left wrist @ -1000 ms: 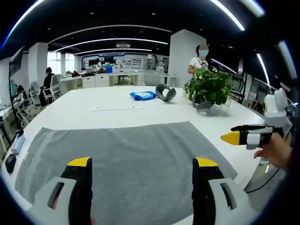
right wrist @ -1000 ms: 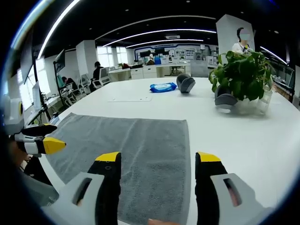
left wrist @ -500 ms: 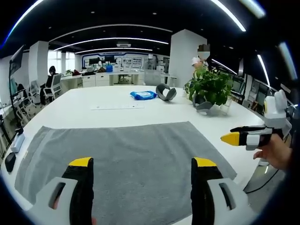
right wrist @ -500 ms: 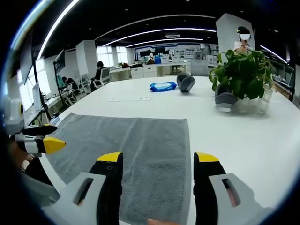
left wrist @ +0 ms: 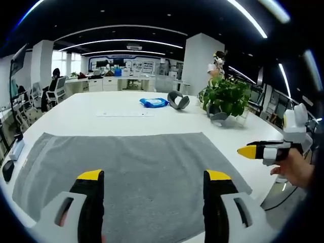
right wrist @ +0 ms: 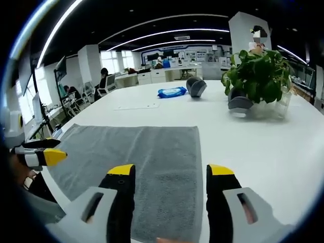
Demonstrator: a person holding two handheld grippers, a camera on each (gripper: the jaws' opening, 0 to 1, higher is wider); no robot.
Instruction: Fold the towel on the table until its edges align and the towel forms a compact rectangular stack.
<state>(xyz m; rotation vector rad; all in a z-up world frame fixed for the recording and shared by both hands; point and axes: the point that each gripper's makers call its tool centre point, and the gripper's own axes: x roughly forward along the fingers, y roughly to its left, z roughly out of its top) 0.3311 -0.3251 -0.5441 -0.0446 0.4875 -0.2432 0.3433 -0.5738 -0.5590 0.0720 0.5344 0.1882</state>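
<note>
A grey towel point(left wrist: 136, 167) lies flat and unfolded on the white table point(left wrist: 91, 119), also seen spread out as the towel point(right wrist: 147, 152) in the right gripper view. My left gripper point(left wrist: 152, 177) hovers open over the towel's near edge, nothing between its yellow-tipped jaws. My right gripper point(right wrist: 171, 172) is open over the towel's near right part, holding nothing. The right gripper point(left wrist: 263, 151) enters the left gripper view from the right, held by a hand. The left gripper point(right wrist: 43, 156) shows at the left of the right gripper view.
A potted plant point(left wrist: 227, 96) stands at the table's far right, with a grey object point(left wrist: 219, 115) by it. A blue packet point(left wrist: 153, 103), a grey headset-like object point(left wrist: 177, 98) and a flat white strip point(left wrist: 124, 115) lie farther back. People are in the room behind.
Both views have shifted slightly with the hands. The towel lies as before and both grippers stay open. The person behind the plant has moved a little.
</note>
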